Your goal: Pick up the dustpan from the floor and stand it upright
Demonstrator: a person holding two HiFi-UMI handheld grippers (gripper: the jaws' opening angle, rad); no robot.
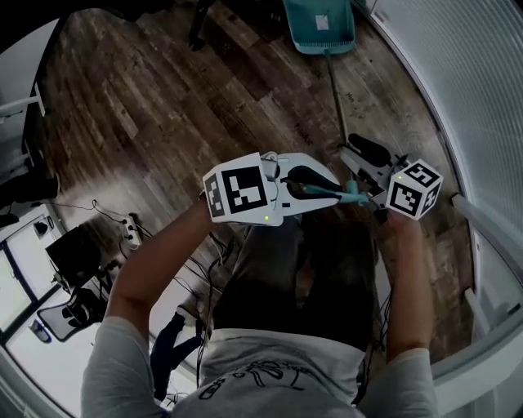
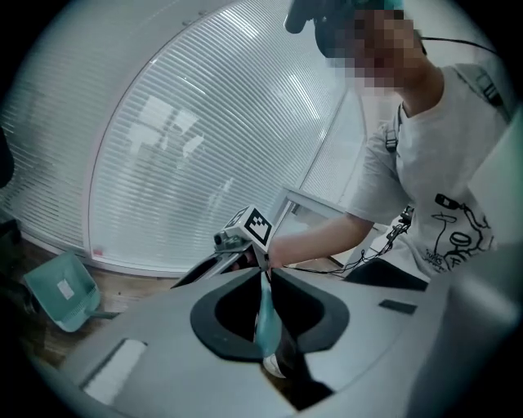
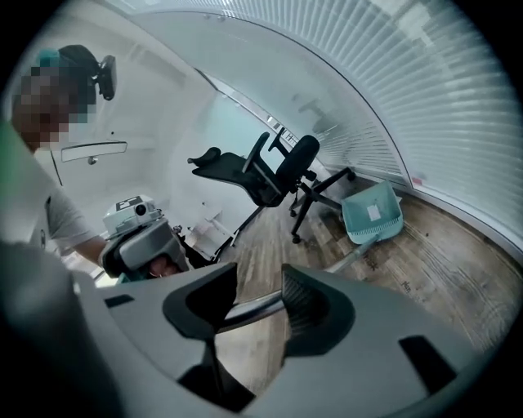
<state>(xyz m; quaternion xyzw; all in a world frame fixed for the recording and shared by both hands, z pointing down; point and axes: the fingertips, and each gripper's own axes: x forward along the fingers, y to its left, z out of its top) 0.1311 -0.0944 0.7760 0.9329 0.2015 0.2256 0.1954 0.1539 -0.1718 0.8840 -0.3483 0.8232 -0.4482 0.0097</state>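
Note:
The teal dustpan (image 1: 320, 24) has its pan low on the wood floor by the blinds, also seen as the pan (image 2: 61, 290) and the pan (image 3: 372, 214). Its long metal pole (image 1: 335, 98) slants up to my grippers. My left gripper (image 1: 327, 189) is shut on the teal grip (image 2: 265, 318) at the pole's end. My right gripper (image 1: 364, 159) sits just beyond it, jaws apart, with the pole (image 3: 245, 309) crossing the gap against one pad (image 3: 304, 314). From the left gripper (image 2: 265, 282) I see the right one's marker cube (image 2: 257, 224).
A black office chair (image 3: 274, 175) stands on the floor behind the pan. White slatted blinds (image 1: 458, 73) run along the right side. Cables and a power strip (image 1: 127, 233) lie on the floor at my left, near a desk (image 1: 33, 237).

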